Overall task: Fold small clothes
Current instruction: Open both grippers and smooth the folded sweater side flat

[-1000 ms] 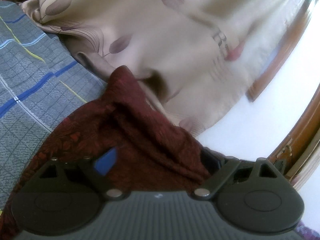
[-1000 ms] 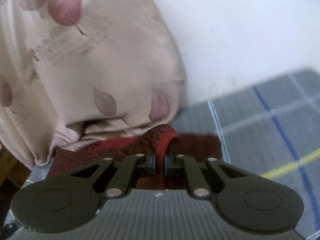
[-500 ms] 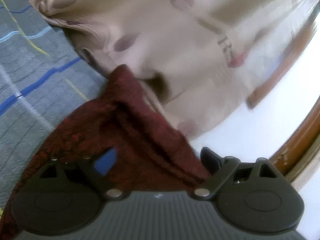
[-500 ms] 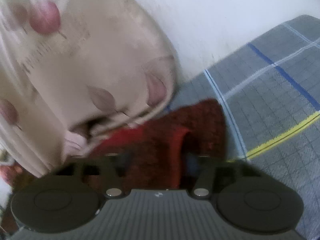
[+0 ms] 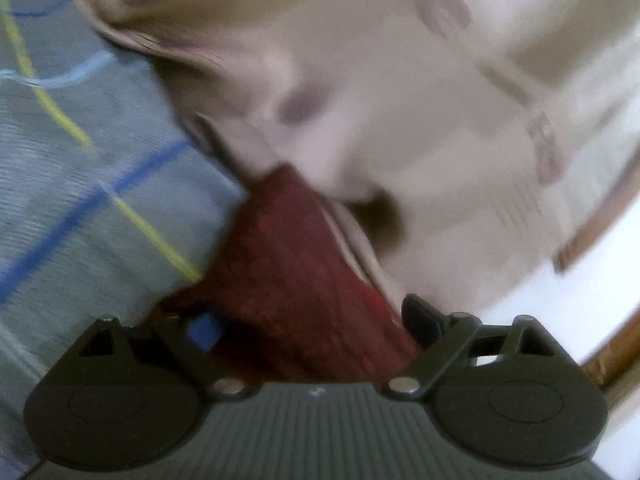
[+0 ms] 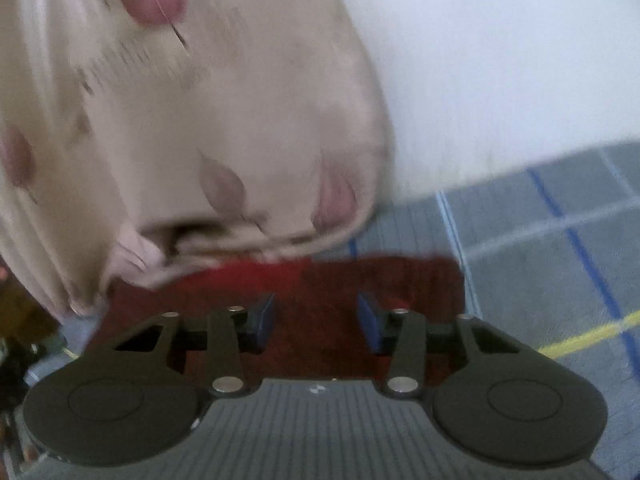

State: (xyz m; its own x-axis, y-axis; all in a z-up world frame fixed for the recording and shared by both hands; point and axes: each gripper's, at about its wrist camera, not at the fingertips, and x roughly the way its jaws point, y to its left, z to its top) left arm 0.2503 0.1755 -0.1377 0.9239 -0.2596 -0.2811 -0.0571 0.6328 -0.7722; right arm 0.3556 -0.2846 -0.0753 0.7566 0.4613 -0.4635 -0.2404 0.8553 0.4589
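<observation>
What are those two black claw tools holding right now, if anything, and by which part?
Nothing. The right gripper has just let go; its jaws stand apart over the dark red cloth. The left gripper is wide open around it.

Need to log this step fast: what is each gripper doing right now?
Left gripper: open wide, dark red cloth between the jaws, not pinched.
Right gripper: open, jaws just closing, over the cloth, gripping nothing.

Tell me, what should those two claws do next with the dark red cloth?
Probably draw both back. The right gripper has just been closing, though its fingers grip nothing; the red cloth lies flat on the grey checked sheet, and the left gripper gapes wide.
</observation>
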